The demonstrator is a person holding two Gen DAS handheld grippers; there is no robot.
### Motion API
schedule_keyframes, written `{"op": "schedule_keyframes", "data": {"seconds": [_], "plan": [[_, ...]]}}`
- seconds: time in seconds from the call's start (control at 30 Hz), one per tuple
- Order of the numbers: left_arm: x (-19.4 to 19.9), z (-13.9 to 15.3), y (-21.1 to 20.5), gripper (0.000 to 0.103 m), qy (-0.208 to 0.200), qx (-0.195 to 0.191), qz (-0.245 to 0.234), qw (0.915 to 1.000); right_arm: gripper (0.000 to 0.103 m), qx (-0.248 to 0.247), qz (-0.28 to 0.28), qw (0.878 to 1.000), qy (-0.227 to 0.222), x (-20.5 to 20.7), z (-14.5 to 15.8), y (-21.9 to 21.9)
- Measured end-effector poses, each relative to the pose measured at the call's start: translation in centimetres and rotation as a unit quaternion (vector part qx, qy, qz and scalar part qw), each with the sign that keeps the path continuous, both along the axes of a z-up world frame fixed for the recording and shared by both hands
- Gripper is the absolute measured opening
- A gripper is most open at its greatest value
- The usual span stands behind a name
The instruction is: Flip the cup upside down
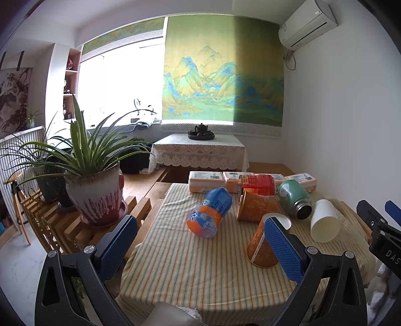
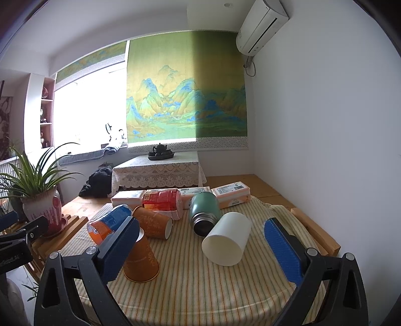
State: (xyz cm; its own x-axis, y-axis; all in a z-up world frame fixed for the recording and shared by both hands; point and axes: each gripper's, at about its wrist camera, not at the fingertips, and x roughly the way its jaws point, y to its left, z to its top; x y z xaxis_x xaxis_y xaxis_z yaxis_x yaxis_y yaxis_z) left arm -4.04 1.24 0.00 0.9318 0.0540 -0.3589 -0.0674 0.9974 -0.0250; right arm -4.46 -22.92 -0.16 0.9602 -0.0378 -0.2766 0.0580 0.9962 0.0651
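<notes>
On the striped cloth (image 2: 200, 288) lie your cups: a white cup (image 2: 226, 242) on its side beside the green flask (image 2: 204, 213), and two orange cups (image 1: 265, 242) on their sides. Your left gripper (image 1: 200, 247) and right gripper (image 2: 200, 249) hover above, both spread wide, holding nothing.

We see white walls, a bright window (image 1: 120, 85) at left, a green mountain-landscape blind (image 1: 223, 72), an air conditioner (image 1: 307, 23) high at right, a lace-covered low table (image 1: 200, 150), 1 potted plant (image 1: 96, 180) on wooden slats.
</notes>
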Motion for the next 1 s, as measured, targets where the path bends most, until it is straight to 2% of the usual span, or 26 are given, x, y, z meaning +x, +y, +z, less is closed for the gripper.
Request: {"op": "schedule_keyframes", "data": {"seconds": [1.0], "plan": [[0.06, -0.18, -0.17, 0.102, -0.003, -0.001, -0.004, 1.0, 0.099, -0.001, 0.001, 1.0, 0.009, 0.16, -0.26, 0.09]]}}
